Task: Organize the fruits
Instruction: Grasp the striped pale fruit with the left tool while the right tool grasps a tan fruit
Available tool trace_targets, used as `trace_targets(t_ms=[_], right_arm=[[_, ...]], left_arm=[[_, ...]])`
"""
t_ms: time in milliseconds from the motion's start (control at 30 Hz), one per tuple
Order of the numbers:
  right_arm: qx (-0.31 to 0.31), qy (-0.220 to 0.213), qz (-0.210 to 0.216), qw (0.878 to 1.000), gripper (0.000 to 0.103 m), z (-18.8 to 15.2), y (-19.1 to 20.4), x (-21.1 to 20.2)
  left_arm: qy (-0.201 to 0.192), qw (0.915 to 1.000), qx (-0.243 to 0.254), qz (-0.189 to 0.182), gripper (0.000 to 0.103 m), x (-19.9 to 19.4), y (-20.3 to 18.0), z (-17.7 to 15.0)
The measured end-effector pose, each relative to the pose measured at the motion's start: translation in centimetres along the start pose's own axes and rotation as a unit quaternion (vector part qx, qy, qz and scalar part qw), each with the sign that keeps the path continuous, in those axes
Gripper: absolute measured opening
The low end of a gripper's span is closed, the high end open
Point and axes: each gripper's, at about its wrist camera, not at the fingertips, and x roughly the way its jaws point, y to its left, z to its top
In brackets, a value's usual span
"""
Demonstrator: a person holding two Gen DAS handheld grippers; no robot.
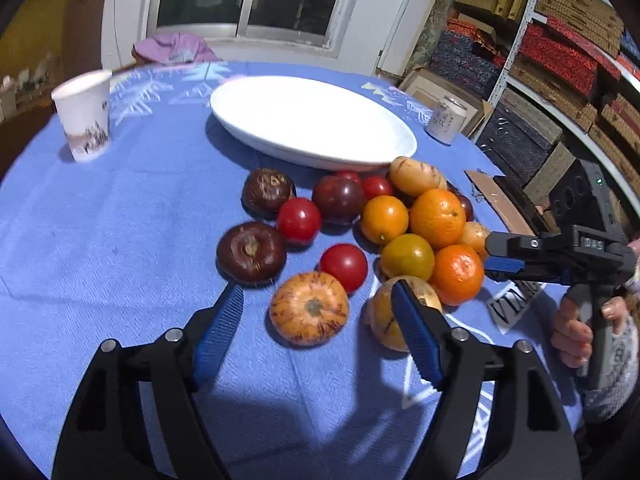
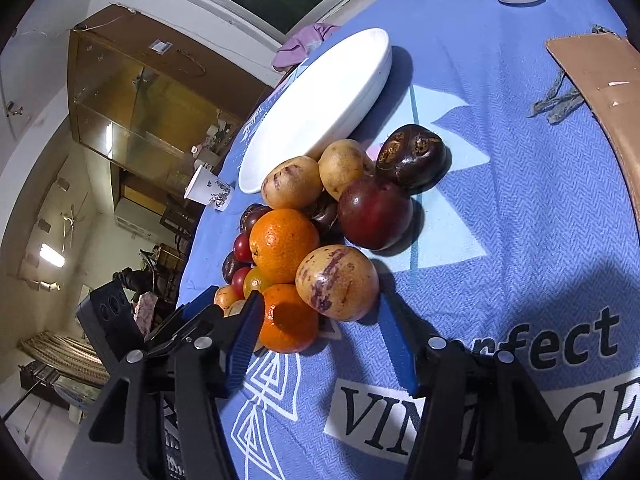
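Observation:
A heap of fruit lies on the blue tablecloth (image 1: 120,240) in front of an empty white plate (image 1: 280,148). It holds oranges (image 1: 438,218), red tomatoes (image 1: 298,220), dark brown fruits (image 1: 250,252) and a dark plum (image 1: 338,200). My left gripper (image 1: 318,290) is open around a striped yellow-orange fruit (image 1: 309,309), with gaps on both sides. Its right finger covers part of another yellow fruit (image 1: 380,304). My right gripper (image 2: 320,300) is open at the heap's near side. An orange (image 2: 286,320) sits by its left pad, and a purple-streaked yellow fruit (image 2: 338,282) lies just beyond the tips.
A paper cup (image 1: 84,116) stands at the far left of the table and a drink can (image 1: 446,120) at the far right. A cardboard piece (image 1: 500,200) lies near the right edge. Shelves of boxes (image 1: 560,60) fill the right wall. A hand (image 1: 572,328) holds the right gripper's handle.

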Motion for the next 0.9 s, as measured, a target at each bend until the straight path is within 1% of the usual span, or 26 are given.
trace_targets(t_ms=[33, 67, 100, 133, 167, 233, 267, 333, 400, 467, 567, 700, 767, 900], right_arm=[[0.003, 0.0, -0.001, 1.0, 0.053, 0.1, -0.2, 0.0], [0.008, 0.0, -0.002, 1.0, 0.048, 0.1, -0.3, 0.0], [0.013, 0.0, -0.001, 1.0, 0.046, 0.2, -0.5, 0.0], [0.016, 0.0, -0.001, 1.0, 0.045, 0.2, -0.6, 0.0], [0.016, -0.001, -0.003, 1.0, 0.044, 0.2, -0.5, 0.0], [0.01, -0.001, -0.007, 1.0, 0.043, 0.2, -0.4, 0.1], [0.009, -0.002, -0.008, 1.0, 0.044, 0.2, -0.3, 0.2], [0.008, -0.003, -0.009, 1.0, 0.044, 0.2, -0.4, 0.3], [0.003, -0.004, -0.012, 1.0, 0.044, 0.2, -0.1, 0.4], [0.002, -0.005, -0.014, 1.0, 0.043, 0.2, -0.1, 0.4], [0.001, -0.006, -0.013, 1.0, 0.042, 0.2, 0.0, 0.5], [-0.006, -0.006, -0.015, 1.0, 0.042, 0.3, 0.0, 0.5], [-0.01, -0.006, -0.016, 1.0, 0.041, 0.2, 0.1, 0.5], [-0.019, -0.012, -0.022, 0.999, 0.041, 0.3, 0.4, 0.5]], left_arm=[[0.006, 1.0, -0.001, -0.006, 0.073, -0.2, 0.1, -0.1], [0.005, 1.0, 0.003, -0.001, 0.07, -0.3, 0.1, -0.2], [0.005, 0.9999, 0.009, 0.009, 0.06, -0.5, 0.1, -0.3], [0.009, 0.9998, 0.007, 0.016, 0.056, -0.4, 0.4, -0.3], [0.013, 0.9997, -0.001, 0.019, 0.057, -0.3, 0.8, -0.4], [0.022, 0.9994, -0.024, 0.003, 0.057, 0.1, 1.7, -0.3], [0.025, 0.9994, -0.026, 0.001, 0.057, 0.2, 1.7, -0.3], [0.027, 0.9995, -0.012, 0.007, 0.055, 0.7, 1.1, -0.4], [0.023, 0.9992, 0.023, 0.024, 0.054, 1.3, -0.5, -0.5], [0.021, 0.9994, 0.022, 0.017, 0.051, 1.3, -0.7, -0.2], [0.024, 0.9994, 0.008, 0.022, 0.039, 1.4, -0.1, -0.1], [0.026, 0.9992, 0.014, 0.026, 0.039, 1.2, -0.5, -0.5], [0.026, 0.9994, 0.01, 0.021, 0.039, 0.8, -0.7, -0.8], [-0.001, 0.9996, 0.007, 0.027, 0.039, -0.4, -0.6, -0.9]])
